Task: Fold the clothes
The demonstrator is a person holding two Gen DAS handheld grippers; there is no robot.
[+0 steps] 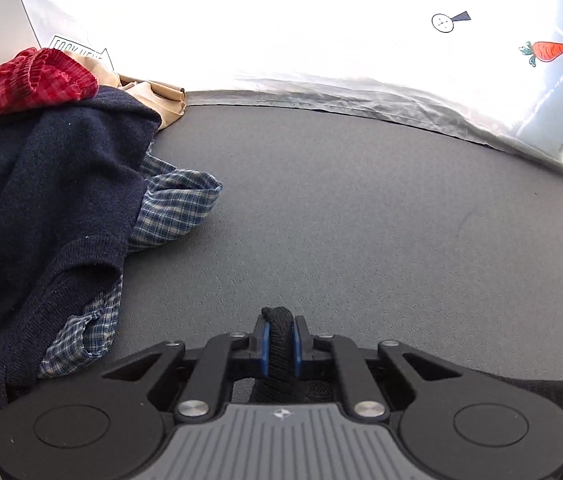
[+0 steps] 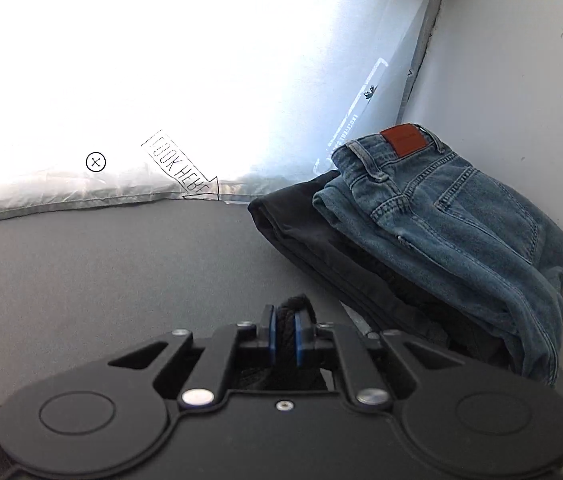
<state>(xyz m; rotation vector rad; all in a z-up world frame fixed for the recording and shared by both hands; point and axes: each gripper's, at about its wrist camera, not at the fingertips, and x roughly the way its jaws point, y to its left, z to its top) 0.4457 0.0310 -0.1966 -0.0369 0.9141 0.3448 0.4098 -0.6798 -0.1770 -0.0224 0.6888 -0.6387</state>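
Note:
In the left wrist view my left gripper (image 1: 280, 330) is shut on a bunched fold of a black knit garment (image 1: 279, 344), which runs back under the gripper and shows again at the lower right. My right gripper (image 2: 284, 330) in the right wrist view is likewise shut on a rolled edge of black knit garment (image 2: 291, 310), just above the grey surface (image 2: 101, 280). Most of the black garment is hidden below both grippers. Whether both hold the same piece the frames do not show.
A heap of unfolded clothes lies at the left: a navy sweater (image 1: 49, 208), a blue checked shirt (image 1: 173, 208), a red checked garment (image 1: 21, 84), a tan piece (image 1: 149, 94). Folded blue jeans (image 2: 453, 216) on a folded dark garment (image 2: 321, 240) sit at the right by the wall. A bright white printed sheet (image 1: 321, 32) borders the far edge.

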